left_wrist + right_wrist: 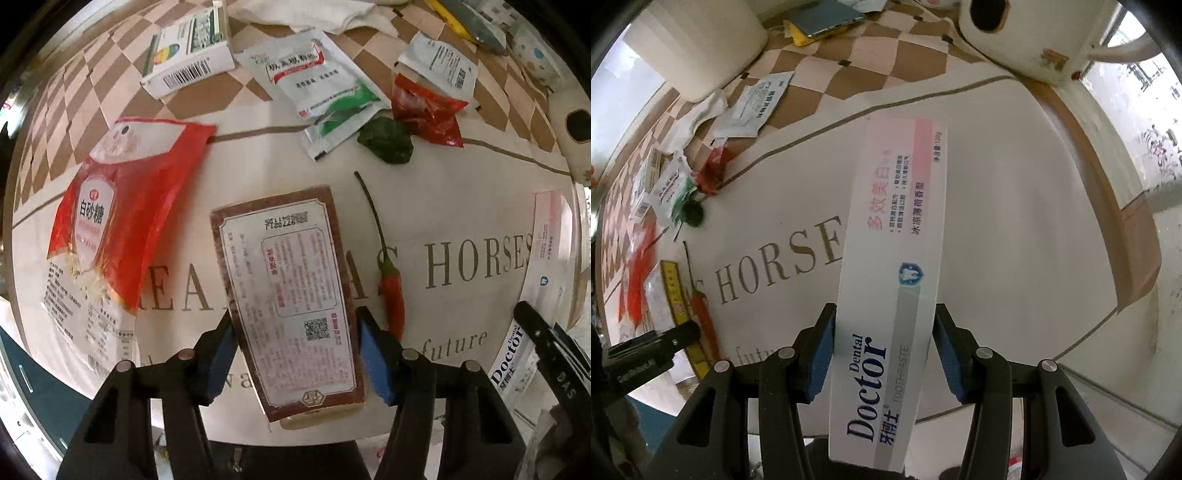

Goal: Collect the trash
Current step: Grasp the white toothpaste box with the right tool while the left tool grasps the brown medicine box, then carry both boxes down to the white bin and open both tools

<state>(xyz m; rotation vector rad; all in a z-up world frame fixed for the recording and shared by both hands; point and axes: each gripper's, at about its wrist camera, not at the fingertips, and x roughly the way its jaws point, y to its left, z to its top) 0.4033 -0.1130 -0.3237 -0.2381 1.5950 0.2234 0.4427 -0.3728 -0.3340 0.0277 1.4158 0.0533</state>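
On the table (461, 192), most of the trash still lay loose: a red sugar bag (122, 206), a barcoded carton (188, 55), white sachets (317, 77), a red wrapper (424, 107) and a chili (391, 291). The left gripper (295, 350) had its jaws pinching a brown box (284, 288); the right gripper (882, 354) had its jaws closed against a toothpaste box (894, 266). No bin showed, so collecting seemed barely begun, with two items in hand.

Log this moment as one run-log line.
left claw: shut on brown box | right claw: shut on toothpaste box | still on table: sugar bag, red chili
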